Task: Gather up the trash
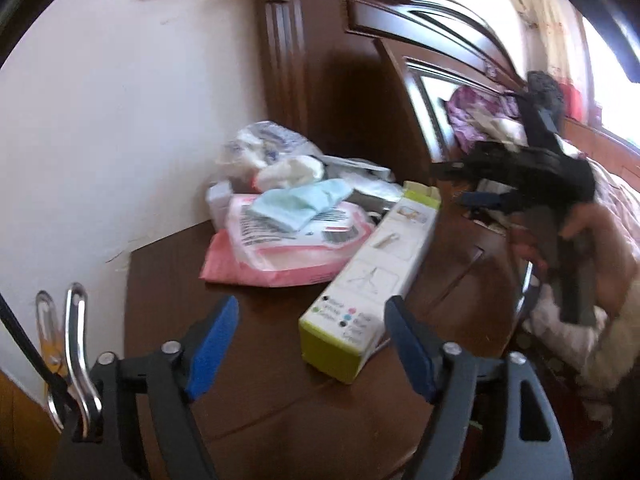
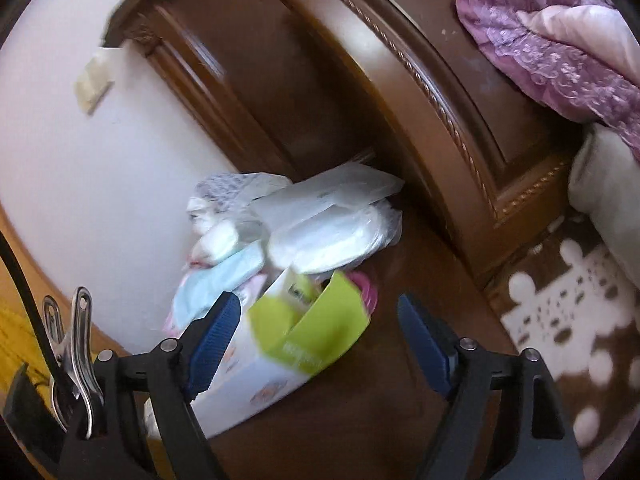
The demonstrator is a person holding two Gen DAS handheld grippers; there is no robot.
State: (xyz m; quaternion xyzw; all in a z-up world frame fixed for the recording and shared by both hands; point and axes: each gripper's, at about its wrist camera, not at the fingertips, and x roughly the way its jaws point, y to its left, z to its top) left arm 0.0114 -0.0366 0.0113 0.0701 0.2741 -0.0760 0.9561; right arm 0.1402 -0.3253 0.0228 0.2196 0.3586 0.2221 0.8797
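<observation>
Left gripper (image 1: 312,344) and right gripper (image 2: 320,344), both spread wide, nothing held. White-and-green carton (image 1: 368,280) lying on wooden nightstand (image 1: 168,280), against pink packet (image 1: 280,252). Risk: open flap (image 2: 320,332) buckling under pinch, carton slipping floorward.

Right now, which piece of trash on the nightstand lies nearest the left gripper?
The long white box with lime-green ends, lying just ahead of the open left gripper; the pink packet sits farther back.

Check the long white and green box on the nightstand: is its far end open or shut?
Open. The box shows its green end flaps splayed apart in the right wrist view.
</observation>
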